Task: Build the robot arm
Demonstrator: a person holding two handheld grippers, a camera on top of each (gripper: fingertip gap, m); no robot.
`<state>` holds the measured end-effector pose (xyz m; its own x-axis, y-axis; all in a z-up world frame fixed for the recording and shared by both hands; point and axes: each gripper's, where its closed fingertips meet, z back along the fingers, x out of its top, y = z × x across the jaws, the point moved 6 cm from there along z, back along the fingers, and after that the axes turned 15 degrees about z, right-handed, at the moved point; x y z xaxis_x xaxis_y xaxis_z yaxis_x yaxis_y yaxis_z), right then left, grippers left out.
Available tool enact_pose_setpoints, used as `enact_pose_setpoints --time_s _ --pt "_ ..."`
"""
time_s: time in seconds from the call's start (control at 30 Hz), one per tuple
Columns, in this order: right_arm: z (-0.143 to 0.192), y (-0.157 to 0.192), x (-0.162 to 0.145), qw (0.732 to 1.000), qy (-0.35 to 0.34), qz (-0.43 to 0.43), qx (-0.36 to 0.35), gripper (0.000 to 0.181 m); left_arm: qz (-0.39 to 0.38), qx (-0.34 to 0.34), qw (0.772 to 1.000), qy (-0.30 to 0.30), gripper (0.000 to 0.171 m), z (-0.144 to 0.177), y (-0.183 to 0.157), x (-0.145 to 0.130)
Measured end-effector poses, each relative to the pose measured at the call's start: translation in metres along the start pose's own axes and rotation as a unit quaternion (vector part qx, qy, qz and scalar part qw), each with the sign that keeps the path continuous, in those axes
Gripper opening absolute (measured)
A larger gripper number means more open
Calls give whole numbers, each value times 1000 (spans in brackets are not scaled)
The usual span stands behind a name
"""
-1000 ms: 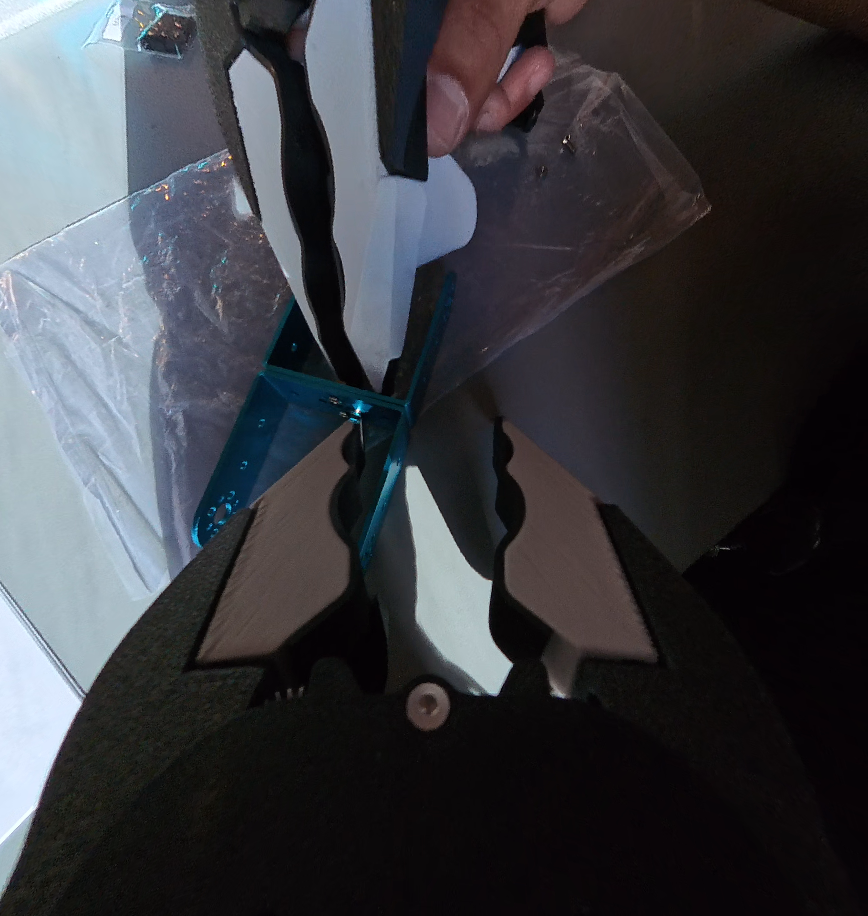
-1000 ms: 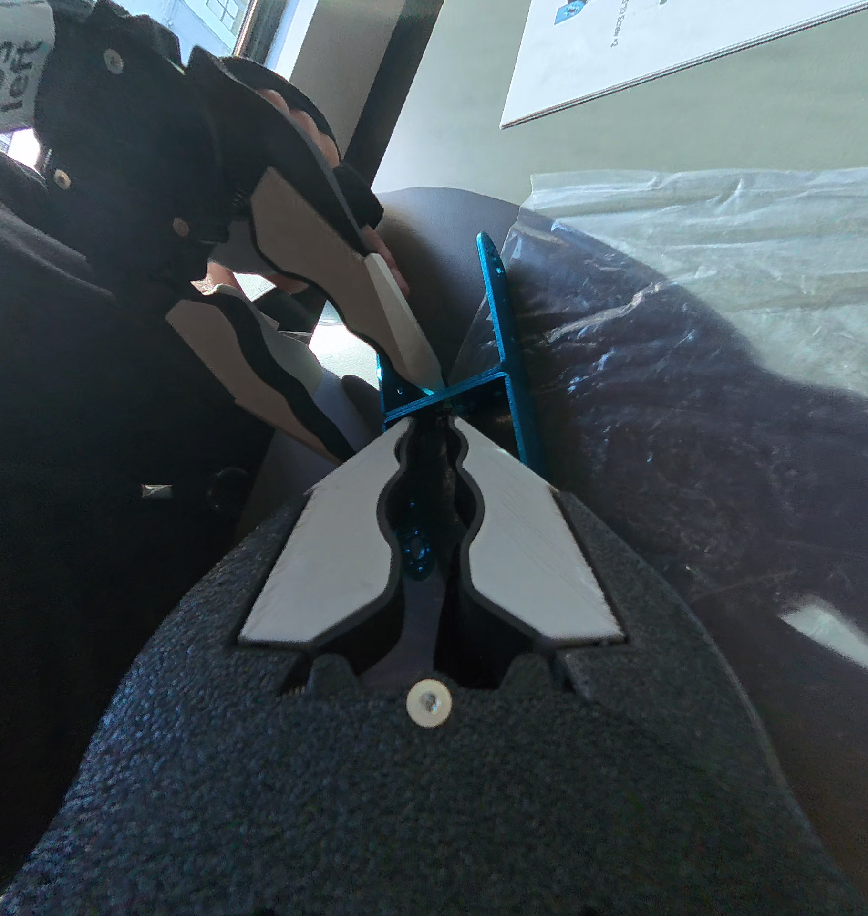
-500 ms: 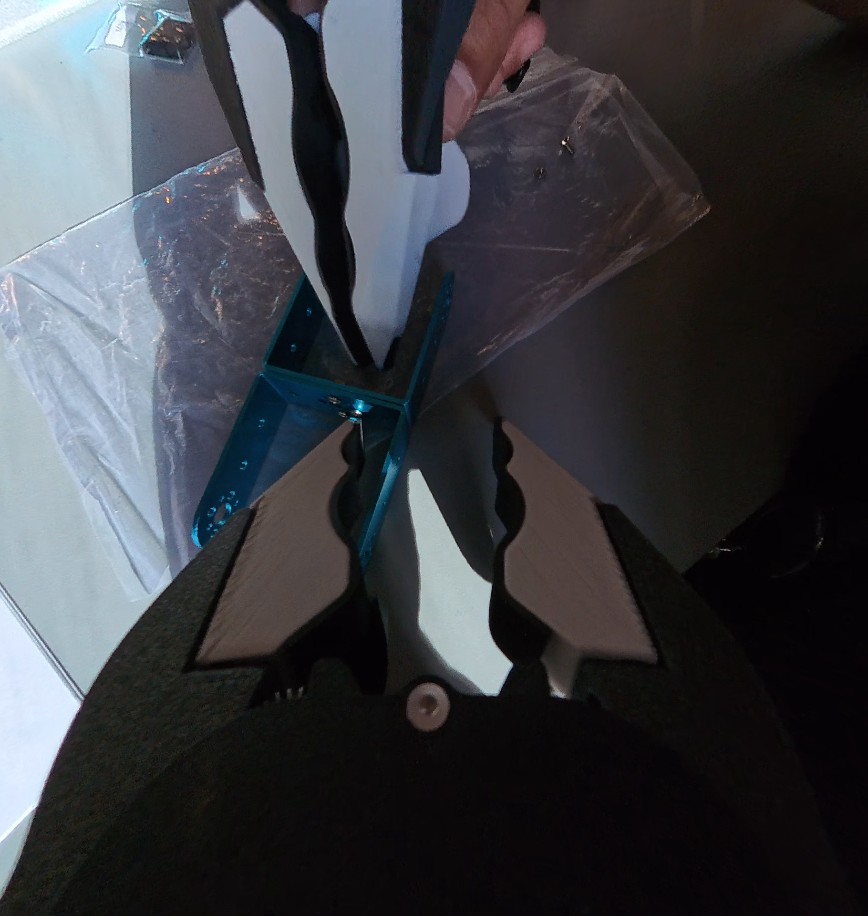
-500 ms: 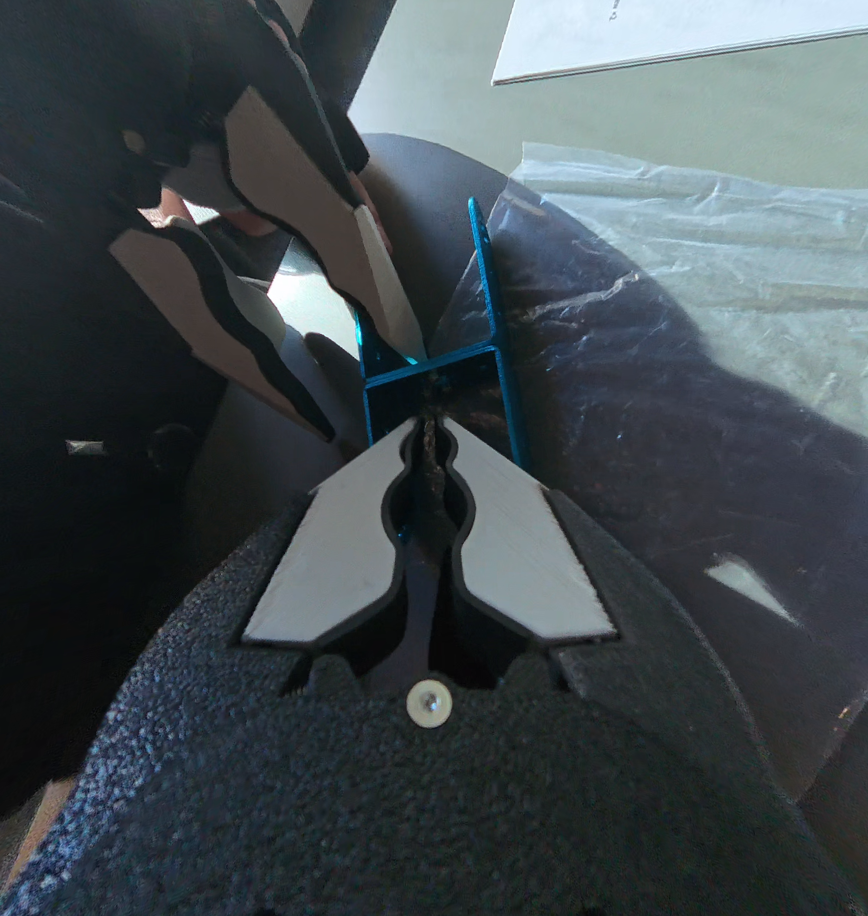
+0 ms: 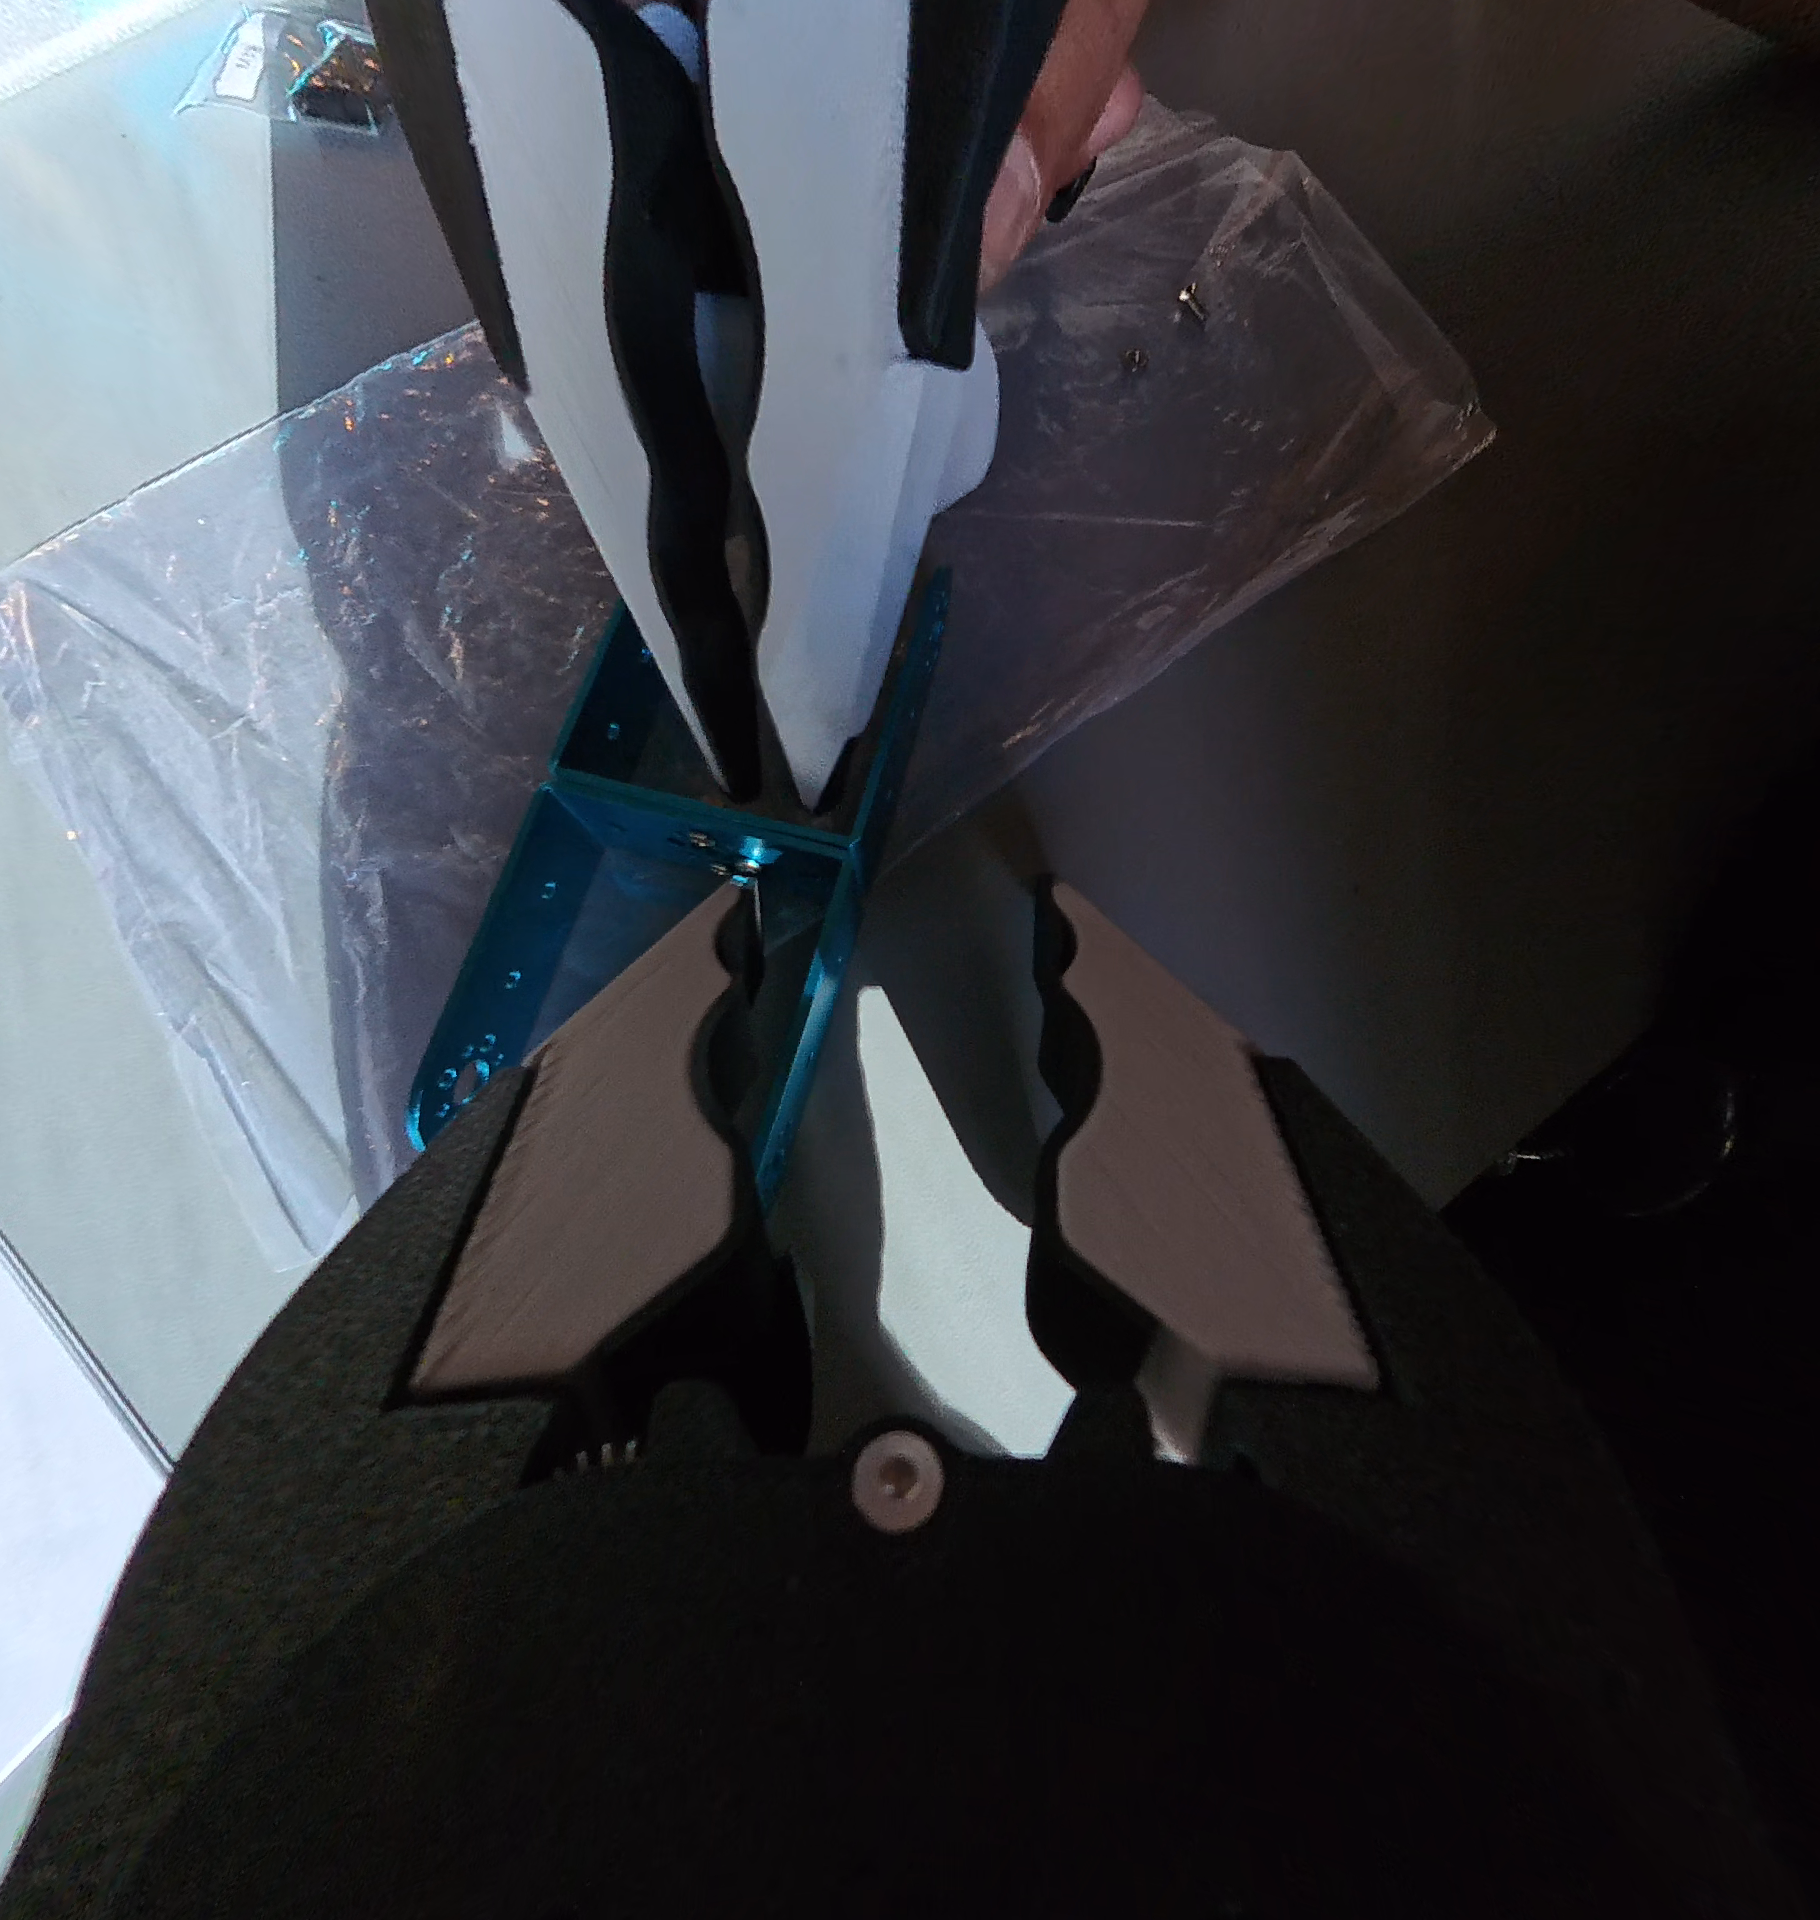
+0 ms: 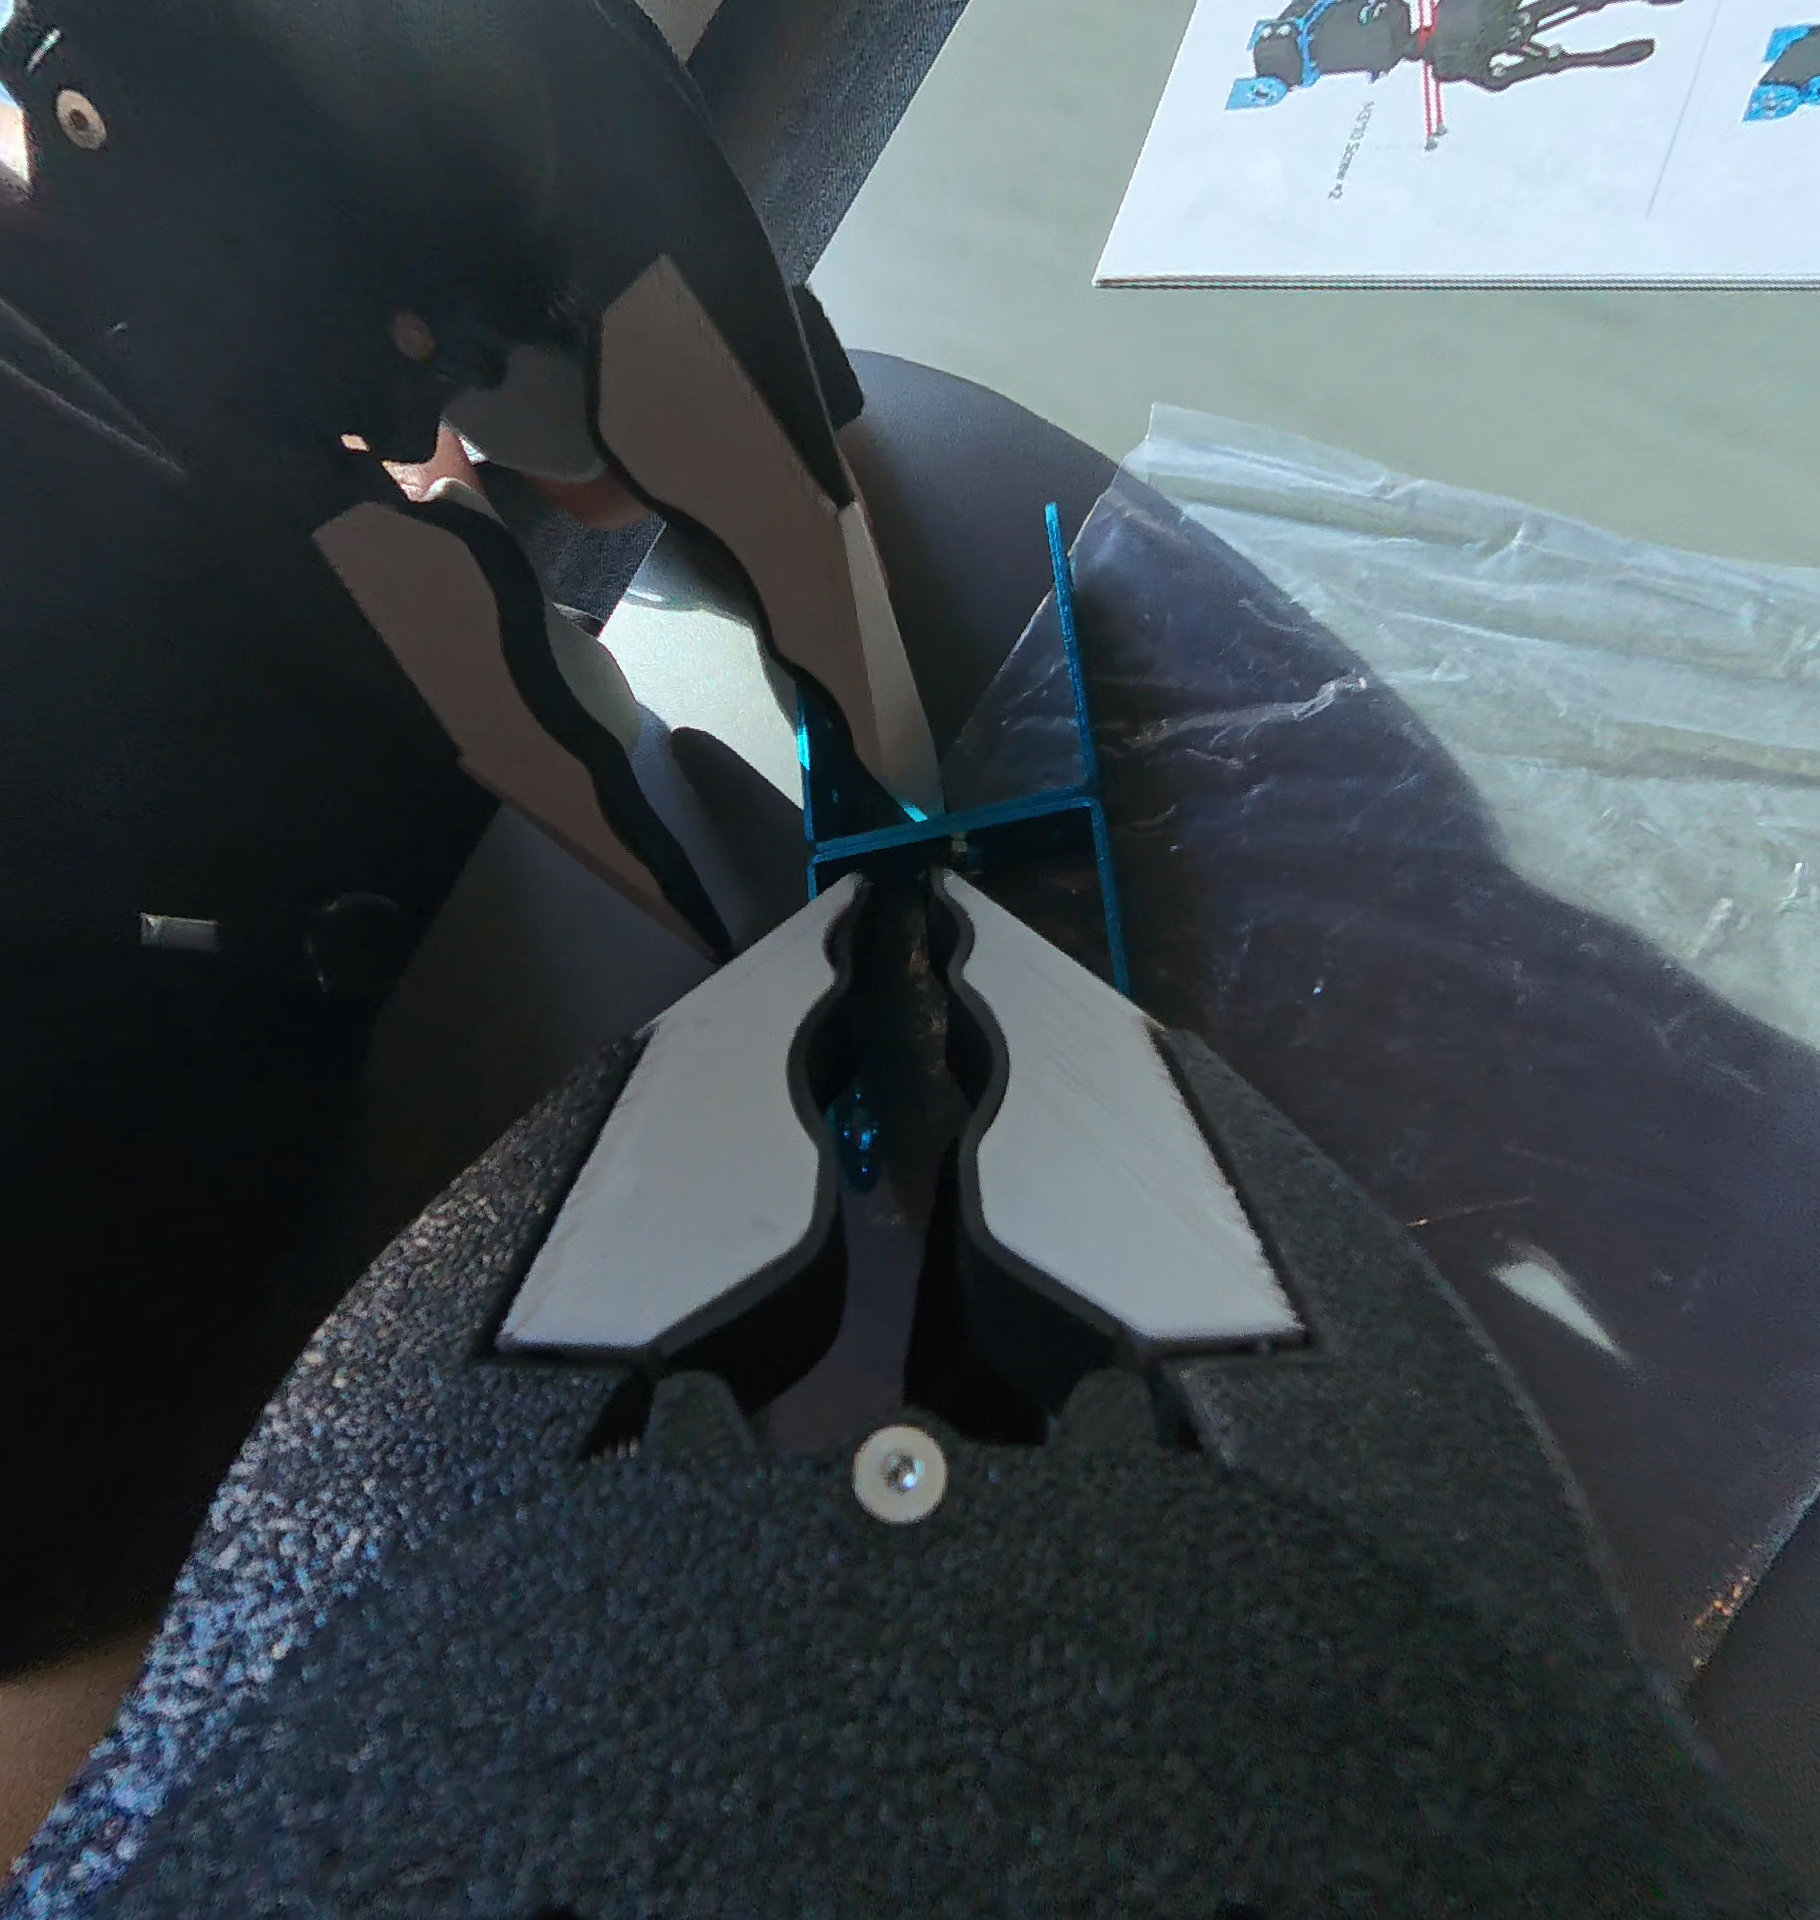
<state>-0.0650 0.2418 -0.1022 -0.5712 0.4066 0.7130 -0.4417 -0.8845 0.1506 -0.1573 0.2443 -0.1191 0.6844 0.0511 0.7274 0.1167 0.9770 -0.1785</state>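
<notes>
Our left tool gapes astride the blue H-shaped metal bracket's wall; our nearly-pressed right tool pins its crossbar; we judge it may tip.

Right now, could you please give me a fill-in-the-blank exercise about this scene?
The bracket is ___ in colour.
The left tool is ___.
The right tool is almost ___.
The bag is clear ___.
Missing words: blue; open; shut; plastic.
</notes>
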Motion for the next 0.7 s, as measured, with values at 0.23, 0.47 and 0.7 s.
enact_pose_setpoints --time_s 0.23,0.47,0.7 --pt "1 -1 -1 1000 4 1 -5 9 0 1 1000 0 50 0 -1 0" --pt "-5 0 -2 1000 9 4 -6 12 -1 1 1000 0 51 0 -1 0" --pt "0 4 -2 999 27 33 -14 22 -4 2 1000 -1 50 -1 -2 1"
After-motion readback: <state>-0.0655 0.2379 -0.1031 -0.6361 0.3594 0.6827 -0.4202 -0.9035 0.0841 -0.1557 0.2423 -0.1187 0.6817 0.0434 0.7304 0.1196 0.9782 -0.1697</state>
